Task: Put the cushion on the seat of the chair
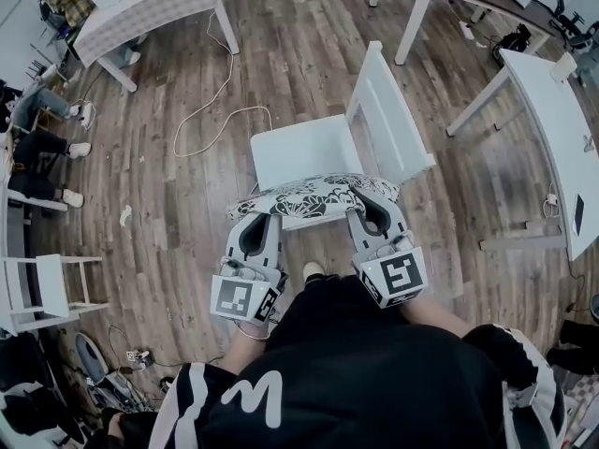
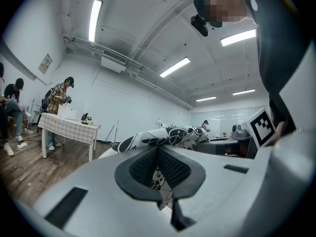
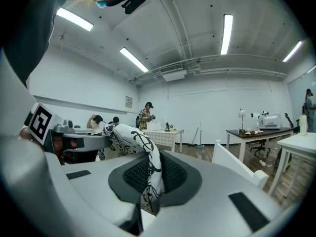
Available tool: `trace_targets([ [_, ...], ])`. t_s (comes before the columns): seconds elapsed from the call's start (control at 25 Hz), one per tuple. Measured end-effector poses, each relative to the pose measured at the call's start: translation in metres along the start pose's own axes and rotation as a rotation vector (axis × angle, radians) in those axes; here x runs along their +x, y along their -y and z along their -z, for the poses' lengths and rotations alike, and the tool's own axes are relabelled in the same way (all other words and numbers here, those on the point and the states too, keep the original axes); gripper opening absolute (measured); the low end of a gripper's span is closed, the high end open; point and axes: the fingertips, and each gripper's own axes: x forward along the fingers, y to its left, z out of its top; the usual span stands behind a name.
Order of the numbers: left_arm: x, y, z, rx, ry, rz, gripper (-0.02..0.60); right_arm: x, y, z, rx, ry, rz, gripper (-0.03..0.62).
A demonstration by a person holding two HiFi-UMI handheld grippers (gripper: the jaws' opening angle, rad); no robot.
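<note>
The fingers (image 2: pixel 140 168) of the left gripper (image 2: pixel 159 157) are pinched narrow on a fold of the cushion (image 2: pixel 170 135), with the patterned cloth squeezed between the dark ribbed pads. The right gripper (image 3: pixel 149 174) does the same at the other end of the near edge, its fingers (image 3: pixel 132 176) clamped on the cloth, which arches up and away from them.

From above, the cushion (image 1: pixel 314 197) is white with a black flower pattern. It hangs flat between the two grippers, the left gripper (image 1: pixel 253 221) at one near corner and the right gripper (image 1: pixel 374 215) at the other. It lies across the front edge of the seat (image 1: pixel 299 152) of the white chair (image 1: pixel 388 120); most of the seat behind it is bare. Whether the cushion touches the seat I cannot tell. The chair stands at an angle, its slatted back on the far right side.

Each gripper carries a marker cube (image 1: pixel 241 299) near the person's hands, and the person's dark top with white stripes fills the bottom of the head view.

Round about is a dark plank floor (image 1: pixel 187 213) with a pale cable (image 1: pixel 220 110) looping over it. A table with a checked cloth (image 1: pixel 154 3) stands to the far left, a long white table (image 1: pixel 552 129) to the right. People (image 1: pixel 37 148) sit along the left wall, near a small white chair (image 1: pixel 42 288).
</note>
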Motion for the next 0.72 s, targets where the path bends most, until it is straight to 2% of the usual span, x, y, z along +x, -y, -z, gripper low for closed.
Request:
trace_targets([
  [0.44, 0.015, -0.011, 0.008, -0.039, -0.028, -0.078, 0.003, 0.033, 0.023, 0.000, 0.028, -0.025, -0.054, 0.031],
  [0.72, 0.020, -0.011, 0.014, -0.037, -0.055, -0.094, 0.003, 0.072, 0.040, -0.008, 0.019, -0.002, -0.055, 0.031],
])
